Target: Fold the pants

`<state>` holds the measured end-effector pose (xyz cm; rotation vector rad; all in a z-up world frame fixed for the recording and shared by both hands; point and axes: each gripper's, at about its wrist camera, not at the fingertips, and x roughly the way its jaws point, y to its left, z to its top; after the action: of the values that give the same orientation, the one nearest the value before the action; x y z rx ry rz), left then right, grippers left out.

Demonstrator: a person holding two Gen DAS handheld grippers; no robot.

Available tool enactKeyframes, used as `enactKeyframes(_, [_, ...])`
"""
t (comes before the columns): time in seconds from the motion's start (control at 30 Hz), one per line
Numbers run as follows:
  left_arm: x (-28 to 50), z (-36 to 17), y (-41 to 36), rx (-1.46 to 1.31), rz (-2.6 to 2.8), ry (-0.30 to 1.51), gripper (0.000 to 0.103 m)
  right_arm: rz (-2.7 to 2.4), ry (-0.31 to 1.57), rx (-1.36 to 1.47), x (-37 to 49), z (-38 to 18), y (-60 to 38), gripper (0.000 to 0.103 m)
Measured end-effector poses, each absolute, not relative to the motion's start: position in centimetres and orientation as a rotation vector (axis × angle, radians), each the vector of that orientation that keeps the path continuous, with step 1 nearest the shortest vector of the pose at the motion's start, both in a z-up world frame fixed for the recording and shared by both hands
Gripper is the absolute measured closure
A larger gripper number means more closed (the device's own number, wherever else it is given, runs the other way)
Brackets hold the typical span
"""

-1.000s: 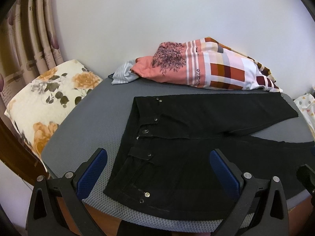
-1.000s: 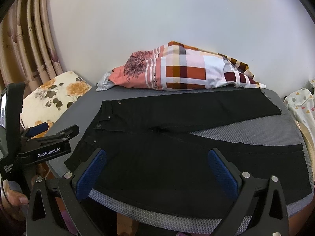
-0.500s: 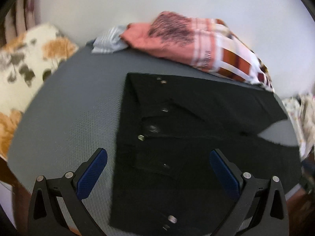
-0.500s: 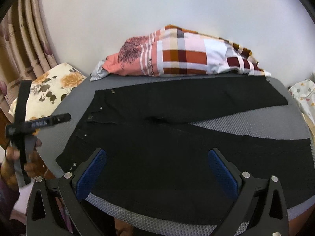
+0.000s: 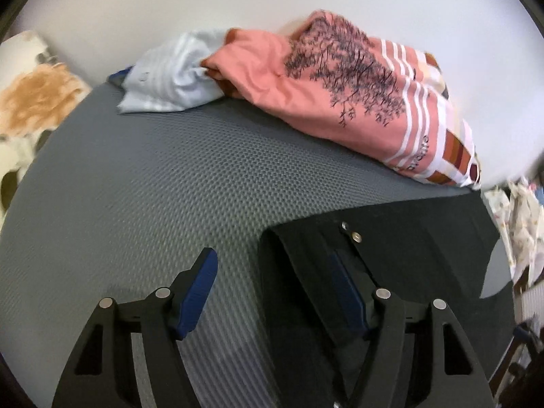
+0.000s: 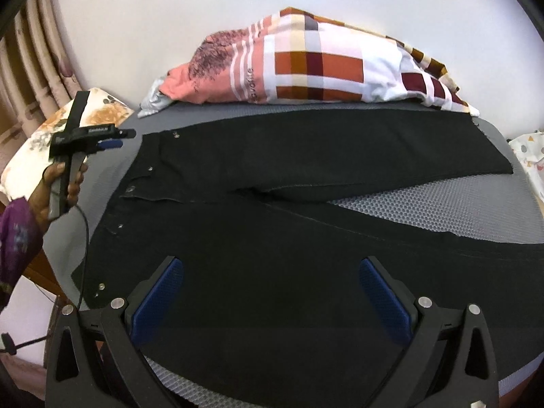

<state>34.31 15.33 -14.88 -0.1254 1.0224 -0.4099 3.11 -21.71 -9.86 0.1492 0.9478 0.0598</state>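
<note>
Black pants (image 6: 272, 204) lie flat on a grey mesh mat (image 6: 425, 200), waistband to the left, the two legs spread apart to the right. My left gripper (image 5: 272, 268) is open and low over the far waistband corner (image 5: 340, 238); its right finger is over the fabric and its left finger over the bare mat. It also shows in the right wrist view (image 6: 115, 137), at the far left waist corner. My right gripper (image 6: 272, 272) is open, over the near leg by the front edge.
A pile of clothes (image 6: 306, 64) with a pink and checked top lies along the mat's far edge by the white wall. A floral cushion (image 6: 40, 136) and curtains are at the left. More fabric (image 6: 530, 156) sits at the right.
My left gripper has moved forward and down to the far waistband corner and its fingers have come closer together. My right gripper has moved a little forward over the near leg.
</note>
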Motion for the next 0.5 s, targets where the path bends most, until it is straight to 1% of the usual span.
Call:
enactKeyframes(0.13, [36.0, -16.0, 14.5, -0.126, -0.49, 1.046, 0.035, 0.047, 0.979, 0.156, 3.9, -10.8, -22.1, 0.0])
enactKeyframes(0.23, [37.4, -17.6, 12.9, -0.103, -0.534, 1.118, 0.035, 0.043, 0.997, 0.154, 4.5, -11.3, -22.1, 0.0])
enactKeyframes(0.3, [37.8, -17.6, 12.7, -0.139, -0.553, 1.1, 0.037, 0.041, 1.004, 0.152, 4.8, -11.5, -22.1, 0.0])
enactKeyframes(0.33, [38.0, -17.8, 12.8, -0.191, -0.587, 1.119, 0.047, 0.041, 1.004, 0.151, 4.8, -11.6, -22.1, 0.0])
enactKeyframes(0.37, [38.2, -18.2, 13.1, -0.24, -0.557, 1.14, 0.066, 0.039, 1.002, 0.148, 4.9, -11.5, -22.1, 0.0])
enactKeyframes(0.43, [37.6, -18.0, 12.7, -0.216, -0.521, 1.117, 0.073, 0.037, 0.997, 0.146, 5.1, -11.5, -22.2, 0.0])
enactKeyframes(0.47, [37.0, -17.8, 12.0, -0.167, -0.505, 1.108, 0.08, 0.036, 0.994, 0.146, 5.3, -11.4, -22.3, 0.0])
enactKeyframes(0.5, [36.2, -17.4, 11.4, -0.126, -0.485, 1.081, 0.084, 0.037, 0.992, 0.145, 5.4, -11.4, -22.4, 0.0])
